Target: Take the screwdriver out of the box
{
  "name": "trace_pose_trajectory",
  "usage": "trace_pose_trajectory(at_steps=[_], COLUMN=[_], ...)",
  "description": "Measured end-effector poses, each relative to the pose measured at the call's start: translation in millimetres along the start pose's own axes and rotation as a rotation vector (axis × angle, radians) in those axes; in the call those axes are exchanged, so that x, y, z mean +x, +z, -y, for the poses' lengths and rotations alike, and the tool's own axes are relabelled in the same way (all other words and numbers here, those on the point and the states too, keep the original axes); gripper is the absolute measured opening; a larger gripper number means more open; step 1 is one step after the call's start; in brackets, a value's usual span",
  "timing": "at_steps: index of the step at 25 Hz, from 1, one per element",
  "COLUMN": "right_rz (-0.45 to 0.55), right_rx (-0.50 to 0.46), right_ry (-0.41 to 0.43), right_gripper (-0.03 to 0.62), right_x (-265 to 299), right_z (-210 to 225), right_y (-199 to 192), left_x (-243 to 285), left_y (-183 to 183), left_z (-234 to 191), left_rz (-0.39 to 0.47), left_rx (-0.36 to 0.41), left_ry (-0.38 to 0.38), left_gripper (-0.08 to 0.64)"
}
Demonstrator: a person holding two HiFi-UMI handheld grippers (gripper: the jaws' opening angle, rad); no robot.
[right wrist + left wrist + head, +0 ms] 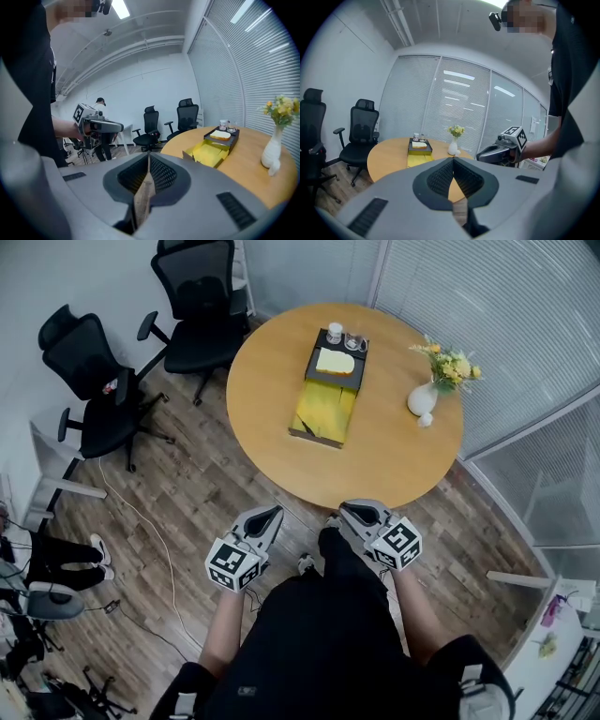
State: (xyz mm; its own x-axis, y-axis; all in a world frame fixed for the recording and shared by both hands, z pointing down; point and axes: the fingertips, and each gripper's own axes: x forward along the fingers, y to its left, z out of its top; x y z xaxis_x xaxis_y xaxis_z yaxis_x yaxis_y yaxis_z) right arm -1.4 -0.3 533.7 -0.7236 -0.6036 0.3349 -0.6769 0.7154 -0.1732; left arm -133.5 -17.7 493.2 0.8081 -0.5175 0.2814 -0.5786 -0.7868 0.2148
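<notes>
Two tools are held close to the person's body: the left gripper [270, 514] and the right gripper [354, 509], each with its jaws pressed together on nothing. Well ahead of them, an open yellow box [325, 411] lies on a round wooden table [267, 381], with a vase of flowers [424, 397] nearby. Any screwdriver is too small to make out.

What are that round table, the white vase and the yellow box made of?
Table: looks like wood or wood-look laminate, judging by its smooth, even light-brown top. Vase: probably glazed ceramic, since it is plain white and smooth. Box: likely cardboard, given its thin dark walls and the flat matte yellow flap folded open.
</notes>
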Motion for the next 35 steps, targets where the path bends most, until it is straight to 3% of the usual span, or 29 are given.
trace_pose_trajectory(at_steps=[24, 35], right_rz=[-0.022, -0.086], right_rx=[-0.019, 0.007], right_ry=[0.099, 0.160], right_gripper=[0.012, 0.012], right_x=[70.4, 103.1], right_z=[103.0, 156.6], right_y=[32.1, 19.2], left_x=[55.6, 103.0], left_y=[33.7, 41.9], left_z=[-64.9, -76.9], left_rz=[-0.026, -0.075], left_rx=[-0.029, -0.042], left_ry=[0.118, 0.135], left_gripper=[0.008, 0.008])
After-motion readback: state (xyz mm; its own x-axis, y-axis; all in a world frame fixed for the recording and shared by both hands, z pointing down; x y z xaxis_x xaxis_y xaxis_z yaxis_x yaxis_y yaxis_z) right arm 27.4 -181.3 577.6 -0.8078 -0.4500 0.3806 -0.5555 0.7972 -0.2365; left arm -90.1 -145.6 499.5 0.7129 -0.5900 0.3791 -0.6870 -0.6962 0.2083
